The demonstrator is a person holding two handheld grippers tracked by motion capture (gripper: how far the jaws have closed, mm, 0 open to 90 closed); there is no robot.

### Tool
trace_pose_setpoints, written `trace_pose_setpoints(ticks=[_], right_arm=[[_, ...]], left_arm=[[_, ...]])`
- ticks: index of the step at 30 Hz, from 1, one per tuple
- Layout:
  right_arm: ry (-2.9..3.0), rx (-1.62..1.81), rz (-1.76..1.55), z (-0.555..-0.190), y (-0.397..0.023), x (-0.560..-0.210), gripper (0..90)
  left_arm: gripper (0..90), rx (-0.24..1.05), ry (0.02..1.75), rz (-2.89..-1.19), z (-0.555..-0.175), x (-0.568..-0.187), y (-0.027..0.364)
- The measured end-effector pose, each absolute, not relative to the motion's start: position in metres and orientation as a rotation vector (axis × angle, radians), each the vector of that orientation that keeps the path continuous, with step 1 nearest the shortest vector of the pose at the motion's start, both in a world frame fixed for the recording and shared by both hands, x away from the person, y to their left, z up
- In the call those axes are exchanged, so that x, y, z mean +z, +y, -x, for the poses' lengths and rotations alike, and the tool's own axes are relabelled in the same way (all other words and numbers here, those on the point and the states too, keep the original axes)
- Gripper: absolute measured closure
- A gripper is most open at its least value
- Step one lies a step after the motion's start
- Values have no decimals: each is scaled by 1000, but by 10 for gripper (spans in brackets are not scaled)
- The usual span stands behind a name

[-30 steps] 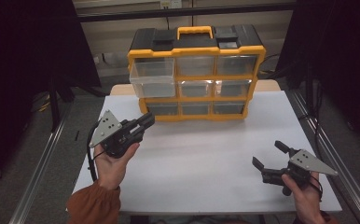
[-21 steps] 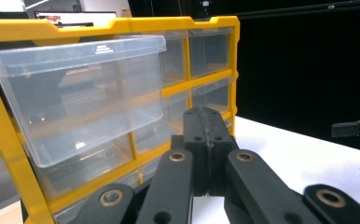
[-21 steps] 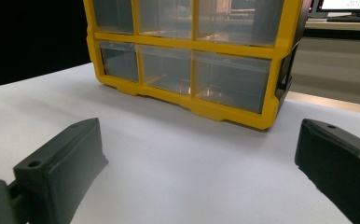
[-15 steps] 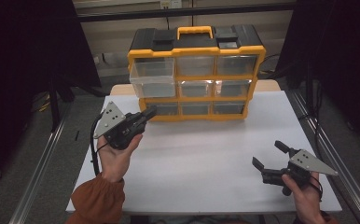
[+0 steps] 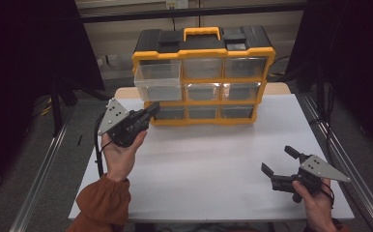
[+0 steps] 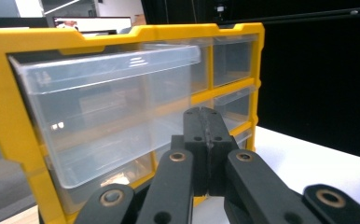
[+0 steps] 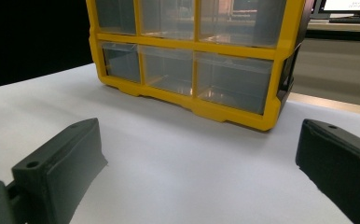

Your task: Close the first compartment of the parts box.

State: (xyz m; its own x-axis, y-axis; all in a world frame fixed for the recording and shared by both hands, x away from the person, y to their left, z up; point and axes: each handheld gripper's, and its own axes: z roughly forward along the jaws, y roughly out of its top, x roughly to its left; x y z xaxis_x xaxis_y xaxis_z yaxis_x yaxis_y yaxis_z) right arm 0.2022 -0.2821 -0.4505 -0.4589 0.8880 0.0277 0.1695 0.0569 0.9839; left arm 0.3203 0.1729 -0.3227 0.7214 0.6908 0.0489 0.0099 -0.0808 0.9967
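Left gripper (image 5: 151, 108) at 9 o'clock, jaws pressed together on nothing, just before pulled-out clear plastic drawer (image 5: 158, 81) of yellow-framed black-topped organiser box (image 5: 266, 72), right gripper (image 5: 280, 160) at 4 o'clock gapes wide, empty, on white table (image 5: 208, 159)

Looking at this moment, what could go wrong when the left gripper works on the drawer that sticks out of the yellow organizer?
1. The left gripper is shut with nothing between its jaws, close by the big clear drawer, which juts out of the organizer. A skewed push might jam it.
2. Nothing braces the organizer: the right gripper is open, far off over the white table. A hard push might slide the case backward.
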Motion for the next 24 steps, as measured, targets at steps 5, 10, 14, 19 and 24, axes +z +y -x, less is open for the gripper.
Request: trace_pose_setpoints(ticks=[5, 10, 14, 19, 24], right_arm=[[1707, 1455, -1060, -202, -282, -451, 6], [1708, 1451, -1060, -202, -282, -450, 7], [1707, 1455, -1059, -202, -282, -451, 7], [1708, 1452, -1061, -202, -282, -451, 7], [1709, 1448, -1065, -202, -282, -451, 7]], left_arm=[[900, 619, 614, -1559, -328, -325, 174], [900, 623, 612, -1562, -334, -327, 173], [900, 605, 631, -1550, -342, -330, 172], [900, 603, 656, -1551, -349, -333, 173], [900, 618, 663, -1547, -353, -333, 172]])
